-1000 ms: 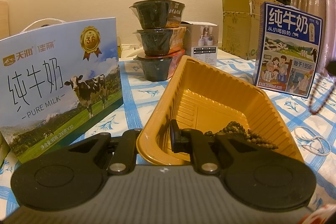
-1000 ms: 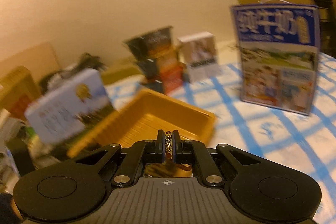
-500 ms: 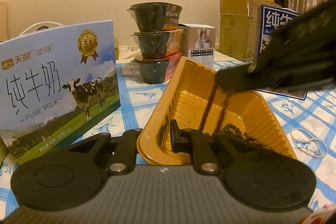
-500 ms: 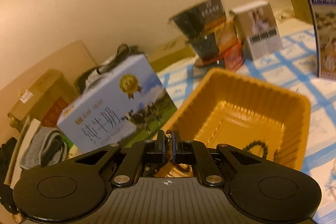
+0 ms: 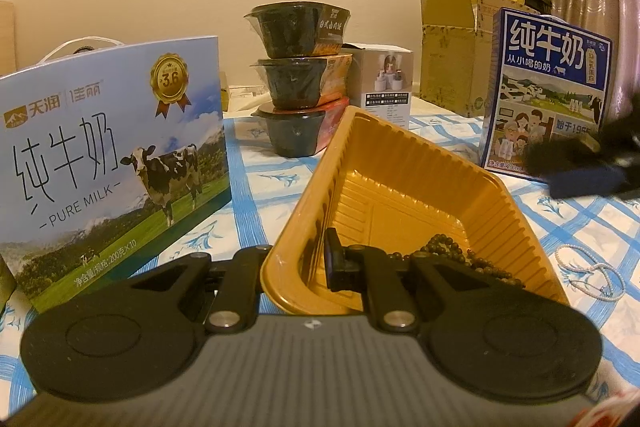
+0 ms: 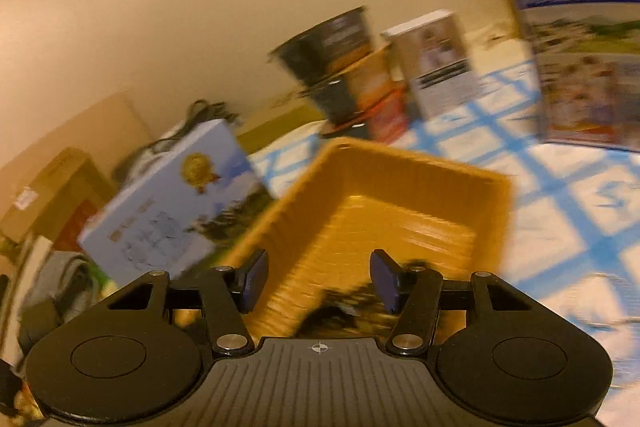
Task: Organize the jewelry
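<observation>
Gripping the near corner of the yellow tray [image 5: 400, 163], the left gripper [image 5: 296, 263] has its jaws closed across the thin wall, one finger outside and one inside, steadying it on the blue-checked tablecloth [image 5: 256, 195]. The right gripper [image 6: 318, 281] hangs above the tray with its jaws spread wide and nothing between them; its view is blurred. Inside the tray, against the near right wall, lies a dark bead bracelet [image 5: 460, 255], loosely heaped. Out on the cloth to the right of the tray, apart from it, a white bead strand [image 5: 588, 271] lies in a loose loop.

That strand looks light, limp and slippery: it should drape and swing when lifted, and the small beads may roll out of a shallow pinch. A hold squarely across the cord where two runs of the loop lie together seems safest. The tray itself appears thin and flexible, so it likely needs the steadying grip. Behind it stand two milk cartons [image 5: 112, 155] and stacked black bowls [image 5: 300, 83].
</observation>
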`<state>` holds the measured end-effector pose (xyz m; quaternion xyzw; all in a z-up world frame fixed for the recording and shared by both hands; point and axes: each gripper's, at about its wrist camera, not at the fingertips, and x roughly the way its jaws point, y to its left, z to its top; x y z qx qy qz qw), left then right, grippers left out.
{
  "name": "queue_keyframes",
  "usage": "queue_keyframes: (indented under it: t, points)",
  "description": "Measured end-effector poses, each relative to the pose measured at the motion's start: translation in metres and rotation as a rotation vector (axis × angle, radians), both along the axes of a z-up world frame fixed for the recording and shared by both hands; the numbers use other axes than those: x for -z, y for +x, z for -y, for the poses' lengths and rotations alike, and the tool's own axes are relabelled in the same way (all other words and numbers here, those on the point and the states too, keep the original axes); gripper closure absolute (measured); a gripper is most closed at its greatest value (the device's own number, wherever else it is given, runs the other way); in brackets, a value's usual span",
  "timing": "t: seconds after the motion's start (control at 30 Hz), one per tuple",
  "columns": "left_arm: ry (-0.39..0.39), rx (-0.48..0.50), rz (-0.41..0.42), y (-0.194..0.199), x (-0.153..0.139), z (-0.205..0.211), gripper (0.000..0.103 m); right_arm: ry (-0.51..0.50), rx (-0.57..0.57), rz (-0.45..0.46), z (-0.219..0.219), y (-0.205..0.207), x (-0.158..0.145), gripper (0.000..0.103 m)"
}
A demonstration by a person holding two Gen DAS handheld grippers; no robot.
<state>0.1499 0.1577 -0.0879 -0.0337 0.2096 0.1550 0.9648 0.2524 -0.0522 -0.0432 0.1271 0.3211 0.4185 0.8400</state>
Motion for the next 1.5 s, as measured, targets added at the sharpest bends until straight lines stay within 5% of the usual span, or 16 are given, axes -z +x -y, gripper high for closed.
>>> queue_keyframes:
  t: [0.2,0.47,1.07,1.17,1.33,1.5]
  points:
    - [0.000,-0.005,-0.002,0.000,0.000,-0.001,0.091,-0.191,0.153,0.021,0.066,-0.003,0.023,0.047]
    - [0.010,-0.008,-0.009,0.001,0.001,-0.001,0.091,-0.324,0.267,0.007,0.126,-0.001,0.051,0.047]
    - [0.021,-0.003,-0.011,0.001,0.000,0.001,0.091,-0.502,0.155,0.119,0.120,0.040,0.081,0.048]
    - [0.022,-0.002,-0.012,0.001,0.000,0.001,0.091,-0.536,0.118,0.128,0.112,0.048,0.087,0.059]
    - [0.023,-0.002,-0.013,0.002,-0.001,0.002,0.091,-0.536,0.104,0.119,0.106,0.059,0.092,0.064]
    - [0.023,-0.002,-0.014,0.002,-0.001,0.002,0.091,-0.537,0.056,0.119,0.098,0.058,0.090,0.099]
